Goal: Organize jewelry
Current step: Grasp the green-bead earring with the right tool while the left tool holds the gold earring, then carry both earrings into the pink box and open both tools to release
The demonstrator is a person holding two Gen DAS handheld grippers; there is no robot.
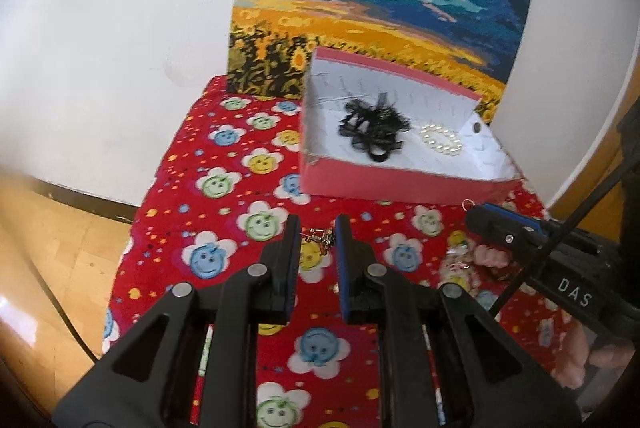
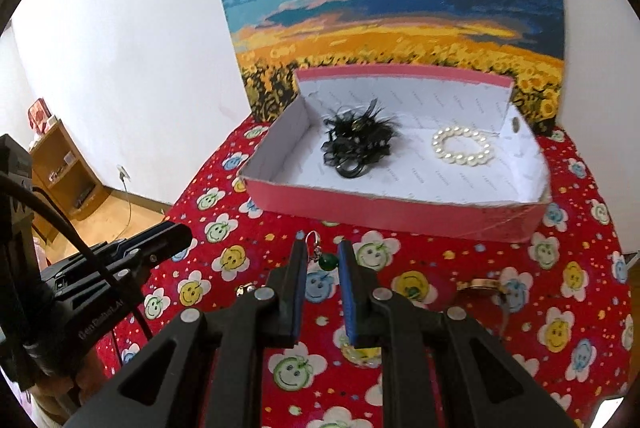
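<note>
Hovering my left claw (image 1: 318,228), spread, over a gold earring (image 1: 318,239); my right claw (image 2: 322,252), spread, frames a green earring (image 2: 328,260) before the box (image 2: 400,211).

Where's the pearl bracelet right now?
The pearl bracelet lies inside the pink box, on its floor toward the right end, right of the black lace piece and apart from it.

a home room: sunflower painting (image 2: 384,7), floral tablecloth (image 2: 560,328), wooden shelf (image 2: 60,167)
</note>
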